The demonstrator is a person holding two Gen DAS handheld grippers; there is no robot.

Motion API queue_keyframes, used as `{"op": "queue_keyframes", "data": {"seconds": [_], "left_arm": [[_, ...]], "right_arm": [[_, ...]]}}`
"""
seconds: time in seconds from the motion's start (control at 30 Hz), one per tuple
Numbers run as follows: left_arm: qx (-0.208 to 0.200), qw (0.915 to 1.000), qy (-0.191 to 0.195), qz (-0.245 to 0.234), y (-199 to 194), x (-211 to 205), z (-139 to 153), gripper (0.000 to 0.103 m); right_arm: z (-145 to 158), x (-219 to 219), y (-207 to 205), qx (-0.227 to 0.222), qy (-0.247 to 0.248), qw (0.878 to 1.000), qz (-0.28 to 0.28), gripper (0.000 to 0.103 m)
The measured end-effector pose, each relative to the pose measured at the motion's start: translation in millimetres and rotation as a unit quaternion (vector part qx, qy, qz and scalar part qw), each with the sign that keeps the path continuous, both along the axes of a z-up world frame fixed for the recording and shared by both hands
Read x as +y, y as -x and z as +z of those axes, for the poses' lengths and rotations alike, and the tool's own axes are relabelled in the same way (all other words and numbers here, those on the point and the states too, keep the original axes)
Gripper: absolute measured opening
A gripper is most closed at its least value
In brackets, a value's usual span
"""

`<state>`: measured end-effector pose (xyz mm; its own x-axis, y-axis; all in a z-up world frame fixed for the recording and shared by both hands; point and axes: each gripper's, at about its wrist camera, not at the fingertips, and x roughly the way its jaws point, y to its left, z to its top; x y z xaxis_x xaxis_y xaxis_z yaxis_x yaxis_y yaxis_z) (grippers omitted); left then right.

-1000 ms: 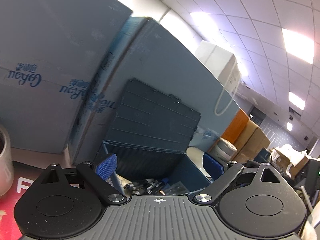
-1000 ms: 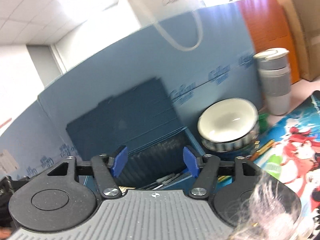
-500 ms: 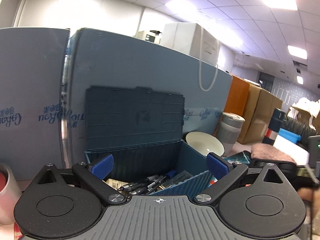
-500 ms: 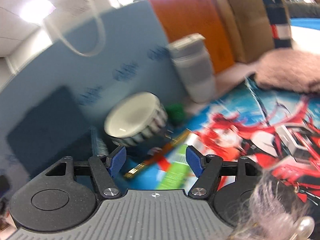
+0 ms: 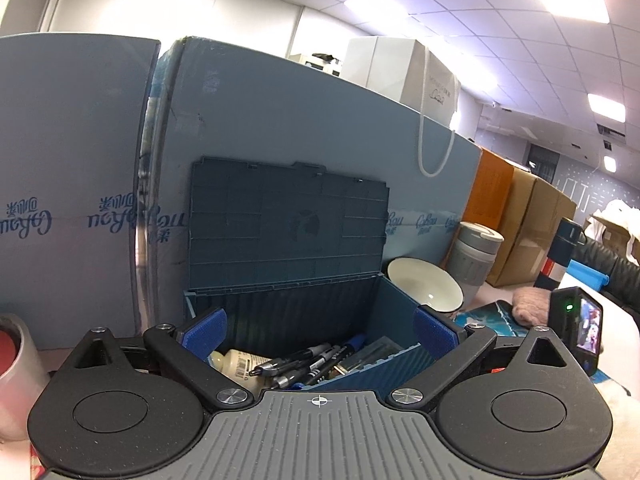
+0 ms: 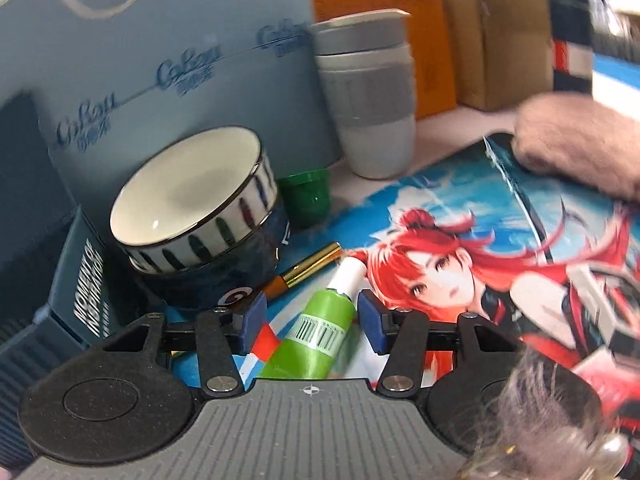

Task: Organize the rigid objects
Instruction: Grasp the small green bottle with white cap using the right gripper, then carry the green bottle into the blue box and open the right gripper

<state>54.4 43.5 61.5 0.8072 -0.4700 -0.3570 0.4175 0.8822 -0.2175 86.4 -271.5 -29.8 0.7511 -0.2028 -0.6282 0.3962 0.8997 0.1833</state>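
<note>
Now lowered from the box toward the green tube point(image 6: 320, 332) at lower centre, right tongs point(image 6: 310, 322) spread around it, ready to pinch.

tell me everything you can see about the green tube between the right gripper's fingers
The green tube is a bright lime squeeze tube, plastic by the look, with a white screw cap at its far end and a white barcode label across its body. It lies flat on the printed anime mat, cap pointing away and slightly right, toward a gold-banded brush. It sits between the open fingers of the right gripper; whether either touches it is unclear. Its near end is hidden behind the gripper body.
</note>
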Motion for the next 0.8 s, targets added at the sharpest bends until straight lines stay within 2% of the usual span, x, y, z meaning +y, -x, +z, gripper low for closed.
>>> {"op": "queue_keyframes", "data": {"seconds": [0.1, 0.23, 0.37, 0.5, 0.8], "left_arm": [[0.0, 1.0, 0.004, 0.002, -0.4, 2.9, 0.5, 0.101], [0.0, 1.0, 0.009, 0.003, -0.1, 5.4, 1.5, 0.101], [0.0, 0.9999, 0.016, 0.002, 0.0, 9.7, 2.7, 0.101], [0.001, 0.9996, 0.027, 0.003, -0.3, 15.2, 4.0, 0.101], [0.007, 0.999, 0.043, 0.005, -2.0, 22.3, 4.2, 0.101]], "right_arm": [[-0.5, 2.6, -0.5, 0.004, 0.022, 1.0, 0.004, 0.032], [0.0, -1.1, 5.8, -0.006, 0.015, 1.0, 0.005, 0.027], [6.6, -3.7, 20.8, -0.026, 0.006, 1.0, 0.001, 0.026], [24.4, -0.5, 47.5, -0.069, 0.015, 0.997, 0.002, 0.026], [82.6, 22.3, 94.2, -0.172, 0.077, 0.982, 0.014, 0.023]]}}
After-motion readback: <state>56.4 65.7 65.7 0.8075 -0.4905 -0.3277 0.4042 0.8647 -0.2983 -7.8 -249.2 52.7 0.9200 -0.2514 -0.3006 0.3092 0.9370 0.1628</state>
